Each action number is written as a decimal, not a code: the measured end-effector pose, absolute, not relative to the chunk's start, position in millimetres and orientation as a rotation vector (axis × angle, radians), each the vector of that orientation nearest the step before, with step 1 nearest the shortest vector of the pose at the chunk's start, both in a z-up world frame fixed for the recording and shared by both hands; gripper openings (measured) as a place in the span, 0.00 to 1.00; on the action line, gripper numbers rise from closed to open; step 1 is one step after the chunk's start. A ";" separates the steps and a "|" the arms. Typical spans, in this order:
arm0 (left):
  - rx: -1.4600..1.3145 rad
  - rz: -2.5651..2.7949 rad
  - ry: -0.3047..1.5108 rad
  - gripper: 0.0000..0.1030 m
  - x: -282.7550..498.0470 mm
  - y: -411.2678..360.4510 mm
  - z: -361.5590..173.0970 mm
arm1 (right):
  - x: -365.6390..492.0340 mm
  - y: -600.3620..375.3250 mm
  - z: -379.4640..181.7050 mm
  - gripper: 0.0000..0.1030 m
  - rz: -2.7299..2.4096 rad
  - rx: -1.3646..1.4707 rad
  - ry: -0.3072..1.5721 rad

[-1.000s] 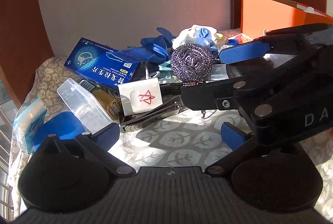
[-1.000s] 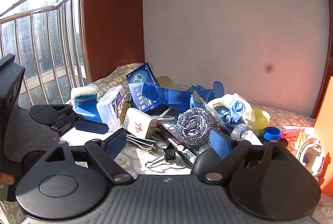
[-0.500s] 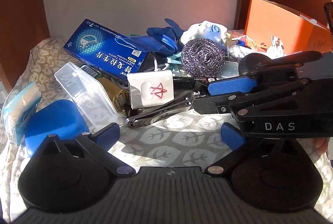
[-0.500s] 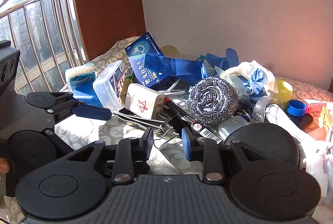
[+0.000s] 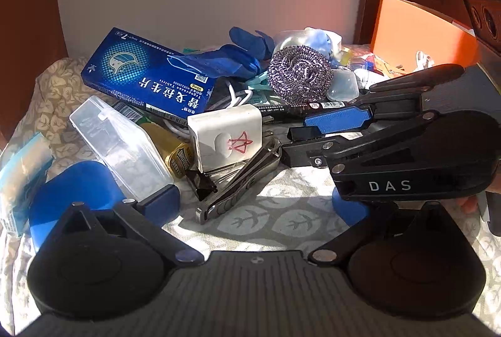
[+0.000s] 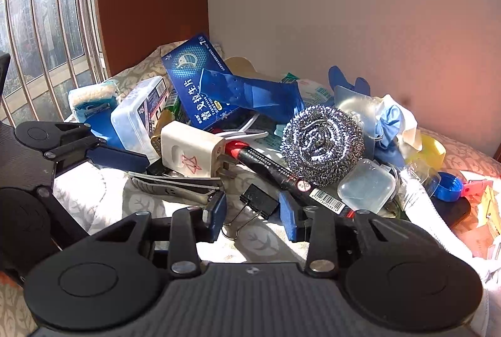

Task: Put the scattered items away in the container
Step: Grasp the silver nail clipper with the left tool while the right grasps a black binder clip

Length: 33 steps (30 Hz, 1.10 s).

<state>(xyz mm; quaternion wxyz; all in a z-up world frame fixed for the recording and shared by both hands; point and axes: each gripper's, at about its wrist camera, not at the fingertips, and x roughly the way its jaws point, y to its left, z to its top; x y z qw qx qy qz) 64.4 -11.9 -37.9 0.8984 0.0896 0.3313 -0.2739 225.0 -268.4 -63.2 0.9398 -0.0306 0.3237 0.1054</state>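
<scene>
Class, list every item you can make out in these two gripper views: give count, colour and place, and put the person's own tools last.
Medicine box: 1, blue, back left of pile.
Steel scourer: 1, silver, pile centre.
Charger plug: 1, white with red mark, front centre.
Marker pen: 1, black and red, beside the scourer.
Binder clip: 1, black, between the right gripper's fingers.
Nail clipper: 1, metal, in front of the plug.
Clear plastic case: 1, transparent, left.
Gloves: blue, count unclear, behind the box.
Container: 1, orange, far right.
Left gripper: open wide.
Right gripper: partly closed around the clip, not touching.
</scene>
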 end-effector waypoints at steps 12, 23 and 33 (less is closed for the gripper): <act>0.146 -0.597 0.648 0.35 69.8 1.0 -30.0 | 211.0 -286.8 -60.2 0.26 0.302 -0.068 0.647; 0.173 -0.622 0.672 0.13 55.1 11.2 -25.6 | 217.9 -282.5 -62.8 0.26 0.322 -0.104 0.641; 0.048 -0.600 0.621 0.12 38.2 19.8 -18.9 | 189.4 -272.9 -54.3 0.25 0.359 -0.165 0.592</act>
